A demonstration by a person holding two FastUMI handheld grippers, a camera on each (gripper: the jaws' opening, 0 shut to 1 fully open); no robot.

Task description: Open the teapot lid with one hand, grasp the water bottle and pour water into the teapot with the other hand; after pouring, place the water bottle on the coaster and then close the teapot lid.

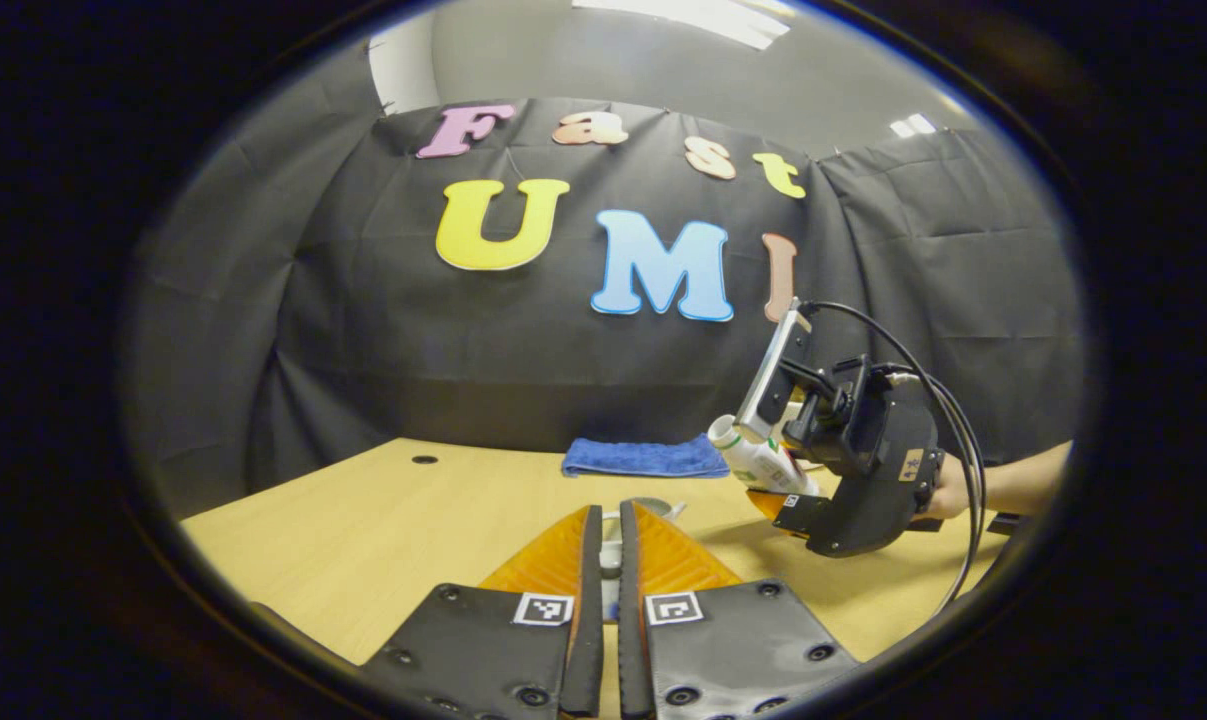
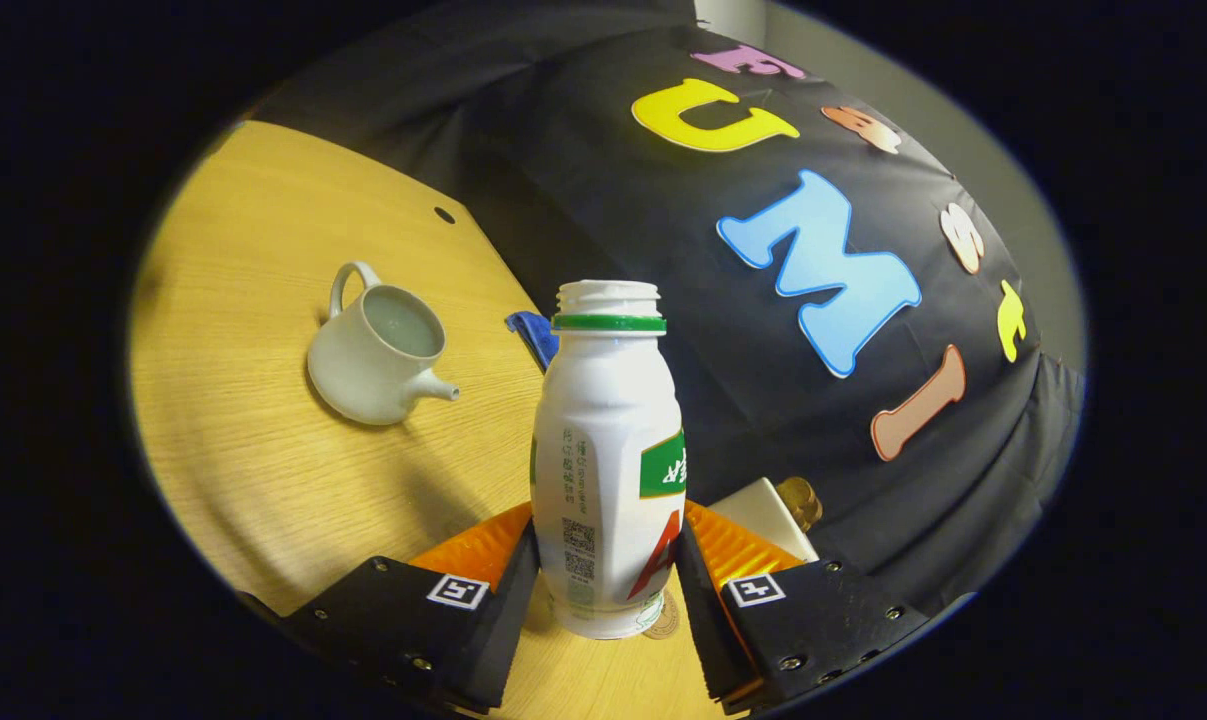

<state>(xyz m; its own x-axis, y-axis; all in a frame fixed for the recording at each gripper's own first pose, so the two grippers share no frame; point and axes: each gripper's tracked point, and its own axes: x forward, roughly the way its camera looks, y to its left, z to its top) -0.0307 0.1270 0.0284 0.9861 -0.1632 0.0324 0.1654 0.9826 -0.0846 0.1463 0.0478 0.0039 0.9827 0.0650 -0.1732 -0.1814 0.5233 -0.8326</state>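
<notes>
My right gripper is shut on a white water bottle with a green neck ring and no cap. In the left gripper view the same bottle leans to the left above the table, in the right gripper held by a person's hand. The white teapot stands lidless on the table left of the bottle, spout toward it. My left gripper has its fingers almost together on a small pale piece, the teapot lid, whose rim peeks out past the fingertips.
A folded blue cloth lies at the back of the wooden table, near the booth wall. A white box with a brown object behind it sits to the right of the bottle. A small hole marks the tabletop at the back left.
</notes>
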